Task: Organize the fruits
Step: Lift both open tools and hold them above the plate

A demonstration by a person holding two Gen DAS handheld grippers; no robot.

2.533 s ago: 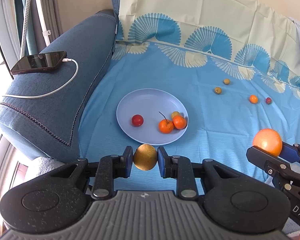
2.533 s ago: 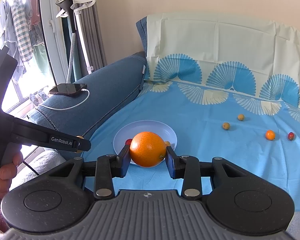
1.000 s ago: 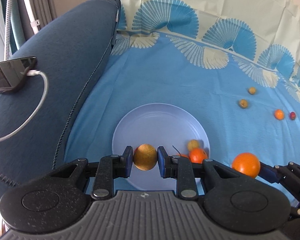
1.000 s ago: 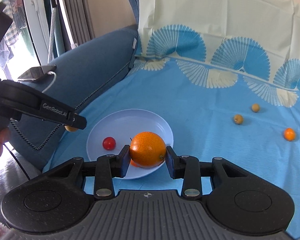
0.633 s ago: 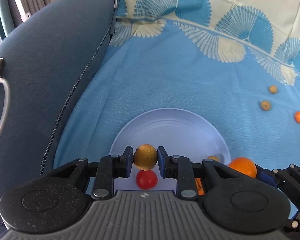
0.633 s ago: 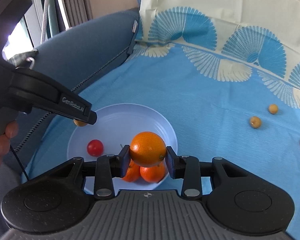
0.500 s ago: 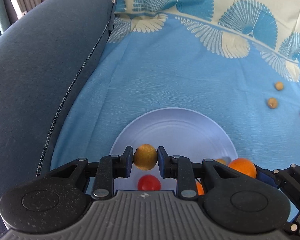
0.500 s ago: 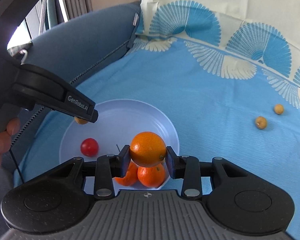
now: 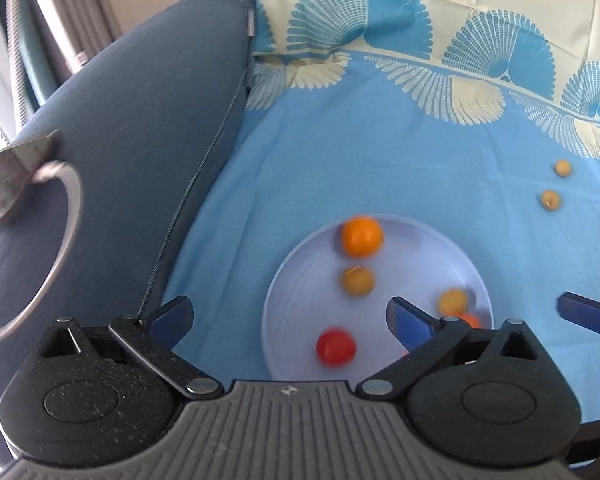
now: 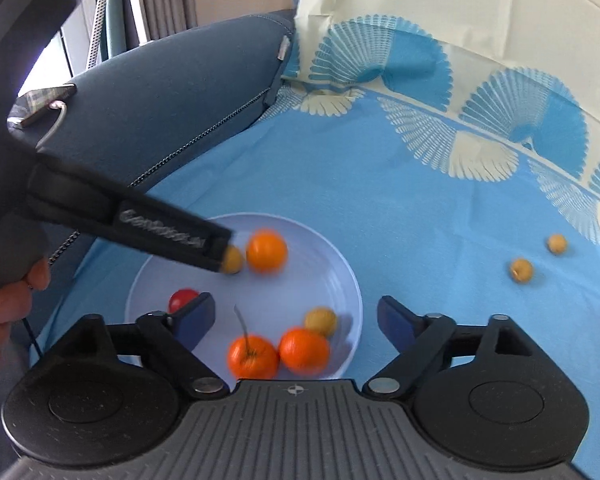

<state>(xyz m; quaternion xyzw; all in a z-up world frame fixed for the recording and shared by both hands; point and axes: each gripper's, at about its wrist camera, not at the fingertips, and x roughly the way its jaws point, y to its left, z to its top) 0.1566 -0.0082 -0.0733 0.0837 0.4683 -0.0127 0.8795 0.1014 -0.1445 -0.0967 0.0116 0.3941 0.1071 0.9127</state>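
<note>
Left gripper (image 9: 288, 314): jaws spread wide, nothing between them, poised over the near left part of the plate (image 9: 428, 248). Right gripper (image 10: 296, 318): jaws likewise wide apart and empty, above the plate's near edge. In the right wrist view the left gripper's black finger carries white lettering, blurred; it appears to read "GenRobot.AI".

On the pale blue plate: a large orange (image 9: 362, 237) at the far rim, a brown-yellow round fruit (image 9: 357, 280) just near of it, a red fruit (image 9: 335, 347) at near left, and two small oranges (image 10: 278, 354) with a yellow fruit (image 10: 320, 321) at near right. All are motion-blurred.

The plate rests on a blue patterned sheet (image 9: 380, 152). Two small tan fruits (image 9: 550, 200) lie well right of the plate. A phone (image 10: 44, 94) with cable sits on the dark blue armrest (image 9: 140, 128) at left.
</note>
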